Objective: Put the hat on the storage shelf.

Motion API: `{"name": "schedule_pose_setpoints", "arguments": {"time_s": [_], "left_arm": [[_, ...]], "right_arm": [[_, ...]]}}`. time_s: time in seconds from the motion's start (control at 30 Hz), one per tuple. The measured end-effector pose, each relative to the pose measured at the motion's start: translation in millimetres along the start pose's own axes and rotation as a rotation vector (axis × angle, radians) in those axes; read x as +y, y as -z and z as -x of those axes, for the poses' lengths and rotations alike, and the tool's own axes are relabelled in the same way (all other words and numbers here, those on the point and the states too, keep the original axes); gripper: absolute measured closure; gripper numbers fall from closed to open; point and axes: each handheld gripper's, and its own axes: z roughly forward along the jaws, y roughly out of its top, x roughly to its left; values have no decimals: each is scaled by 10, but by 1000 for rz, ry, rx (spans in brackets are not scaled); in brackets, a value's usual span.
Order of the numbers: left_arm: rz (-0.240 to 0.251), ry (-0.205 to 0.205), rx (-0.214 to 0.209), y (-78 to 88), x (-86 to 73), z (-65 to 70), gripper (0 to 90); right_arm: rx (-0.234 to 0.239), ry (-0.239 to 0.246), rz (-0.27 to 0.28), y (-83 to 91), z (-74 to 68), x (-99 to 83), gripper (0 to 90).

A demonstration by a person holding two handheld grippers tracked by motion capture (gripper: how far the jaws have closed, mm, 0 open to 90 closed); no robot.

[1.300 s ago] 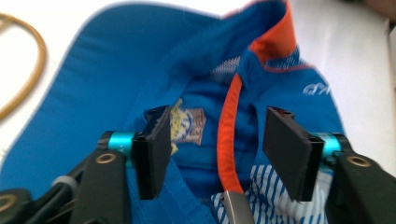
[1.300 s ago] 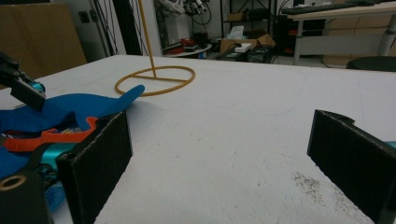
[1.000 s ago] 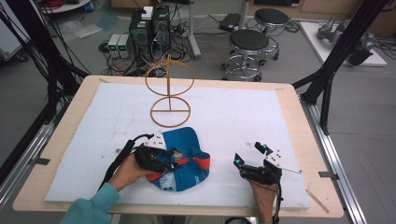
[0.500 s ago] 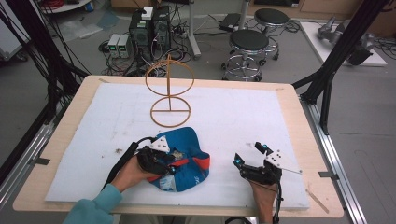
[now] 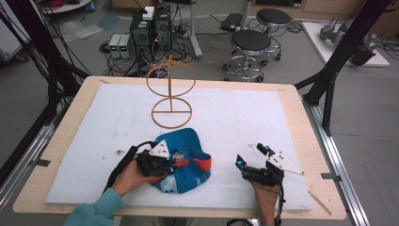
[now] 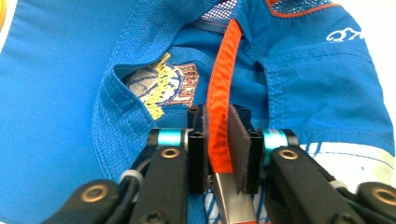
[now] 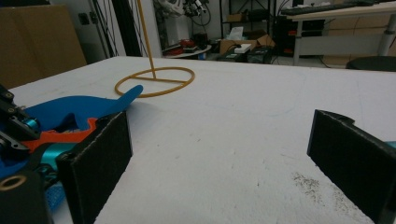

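Note:
A blue cap (image 5: 190, 150) with orange trim lies crumpled on the white board's near side. My left gripper (image 5: 175, 164) reaches into it from the left. In the left gripper view its jaws have just been closing, and the pads (image 6: 241, 150) now press on the cap's orange band (image 6: 225, 79), which runs up between them. An embroidered badge (image 6: 159, 86) shows inside the cap (image 6: 308, 79). My right gripper (image 5: 250, 155) rests on the board to the right of the cap, open, with nothing between its wide-set pads (image 7: 100, 163).
A wooden stand (image 5: 171, 94) made of an upright ring on a ring base stands just beyond the cap, and its base (image 7: 155, 79) shows in the right gripper view. The white board (image 5: 244, 113) covers a wooden table (image 5: 301, 122). Stools and electronics stand on the floor behind.
My left hand has edged slightly further into the cap. The right gripper and the cap have stayed where they were.

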Motion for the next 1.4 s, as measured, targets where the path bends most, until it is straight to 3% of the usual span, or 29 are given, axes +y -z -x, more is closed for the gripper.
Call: {"name": "schedule_pose_setpoints", "arguments": {"time_s": [0.17,0.27,0.43,0.63,1.1,1.27,1.4], "left_arm": [[29,15,-29,53,9,11,856],[50,23,-25,80,16,17,877],[73,29,-22,130,24,29,881],[140,67,-40,252,52,19,884],[275,93,-41,613,227,71,885],[327,122,-53,734,277,81,885],[355,105,-46,830,344,138,884]], "right_arm": [[1,2,0,-1,6,1,56],[0,2,1,-2,5,0,56],[-1,-6,-1,1,4,1,56],[-1,-3,-1,0,5,1,56],[-3,2,1,-2,5,1,56],[-2,-3,-2,0,4,1,56],[-4,3,0,-3,5,1,56]]}}
